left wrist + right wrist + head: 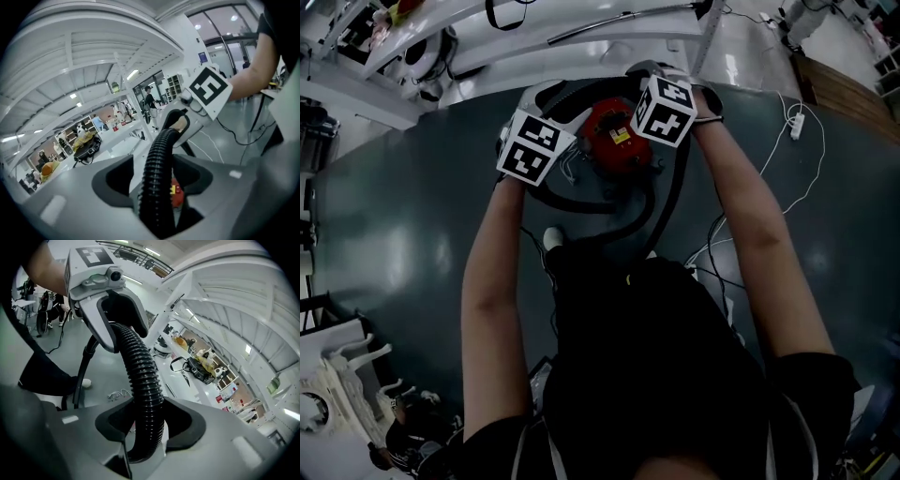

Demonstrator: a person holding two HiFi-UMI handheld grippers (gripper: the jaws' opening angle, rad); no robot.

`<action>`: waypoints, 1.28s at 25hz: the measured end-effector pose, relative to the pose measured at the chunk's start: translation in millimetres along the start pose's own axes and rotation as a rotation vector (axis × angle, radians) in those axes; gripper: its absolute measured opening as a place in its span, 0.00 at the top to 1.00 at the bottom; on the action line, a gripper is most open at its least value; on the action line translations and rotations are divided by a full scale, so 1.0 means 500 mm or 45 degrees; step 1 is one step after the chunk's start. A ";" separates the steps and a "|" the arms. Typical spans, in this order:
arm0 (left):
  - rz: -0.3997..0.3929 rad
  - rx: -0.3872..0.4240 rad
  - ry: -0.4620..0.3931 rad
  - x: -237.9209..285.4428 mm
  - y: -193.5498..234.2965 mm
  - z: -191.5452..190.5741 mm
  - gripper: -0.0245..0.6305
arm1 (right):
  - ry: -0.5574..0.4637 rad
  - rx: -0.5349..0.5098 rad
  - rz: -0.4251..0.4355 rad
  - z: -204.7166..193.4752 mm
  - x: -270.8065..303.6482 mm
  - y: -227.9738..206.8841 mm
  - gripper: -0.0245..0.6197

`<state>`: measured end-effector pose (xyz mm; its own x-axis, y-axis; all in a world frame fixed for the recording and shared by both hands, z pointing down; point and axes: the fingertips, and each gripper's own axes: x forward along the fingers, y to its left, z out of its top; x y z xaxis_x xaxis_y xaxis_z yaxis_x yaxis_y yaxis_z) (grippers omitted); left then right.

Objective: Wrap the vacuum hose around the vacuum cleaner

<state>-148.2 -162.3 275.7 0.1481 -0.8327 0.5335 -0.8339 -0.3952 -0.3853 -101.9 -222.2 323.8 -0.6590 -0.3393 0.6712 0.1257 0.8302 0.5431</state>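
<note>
The red vacuum cleaner (614, 141) stands on the dark floor between my two marker cubes, the left cube (534, 145) and the right cube (666, 111). Its black ribbed hose (661, 202) loops round the near side of the body. In the left gripper view the hose (157, 178) runs up between the jaws of my left gripper (157, 185), which is open, with gaps on both sides. The hose goes on to the other gripper facing it. My right gripper (146, 427) is shut on the hose (140, 376), with both pads against it.
A white cable with a power strip (797, 122) trails over the floor at the right. White workbenches (581, 28) stand beyond the vacuum, and white equipment (337, 384) sits at the lower left. The person's shoe (553, 237) rests close to the hose loop.
</note>
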 end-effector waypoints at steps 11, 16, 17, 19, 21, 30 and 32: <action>-0.272 0.069 0.014 0.059 0.026 -0.085 0.67 | 0.069 0.132 -0.025 0.036 0.090 0.026 0.67; -0.362 0.054 -0.063 0.070 0.073 -0.098 0.67 | 0.025 0.267 -0.095 0.060 0.120 -0.003 0.64; -0.379 0.053 -0.073 0.074 0.079 -0.100 0.67 | 0.022 0.292 -0.114 0.060 0.125 -0.008 0.63; -0.413 0.030 -0.084 0.084 0.088 -0.109 0.67 | 0.022 0.413 -0.122 0.045 0.131 -0.007 0.52; -0.424 -0.011 -0.099 0.098 0.107 -0.119 0.68 | 0.028 0.571 -0.115 0.014 0.136 -0.007 0.43; -0.425 -0.058 -0.179 0.143 0.184 -0.159 0.68 | 0.159 0.954 -0.162 -0.134 0.176 0.035 0.44; -0.426 -0.078 -0.184 0.150 0.194 -0.165 0.68 | 0.165 1.023 -0.166 -0.145 0.184 0.045 0.44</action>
<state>-261.6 -231.1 340.5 0.4881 -0.7092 0.5087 -0.7562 -0.6347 -0.1594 -106.2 -266.7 434.4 -0.5346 -0.4620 0.7077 -0.5470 0.8274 0.1270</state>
